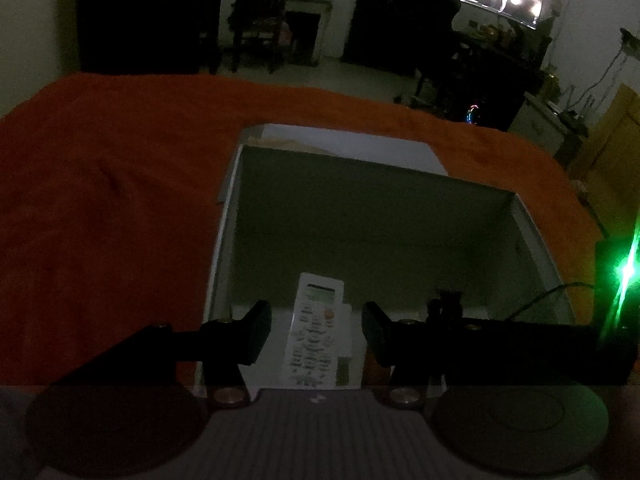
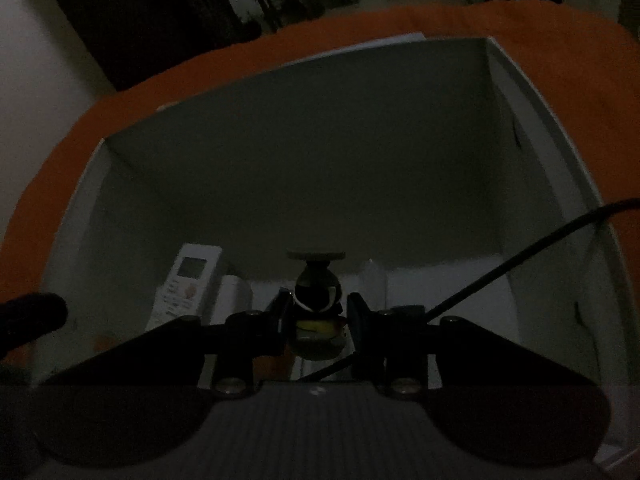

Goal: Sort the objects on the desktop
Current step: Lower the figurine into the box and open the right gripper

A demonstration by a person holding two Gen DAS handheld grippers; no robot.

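Dangling over the white box (image 2: pixel 532 92), the small ball-jointed mount (image 2: pixel 318 300) sits pinched between the jaws of the right gripper (image 2: pixel 318 320), and its black cable (image 2: pixel 520 256) trails over the box's right wall; to my eye that cable could snag on the rim or tug the mount askew on release. The left gripper (image 1: pixel 316 330) hangs spread and empty above the white remote (image 1: pixel 316 332), which already lies inside the box beside a pale item I can't identify.
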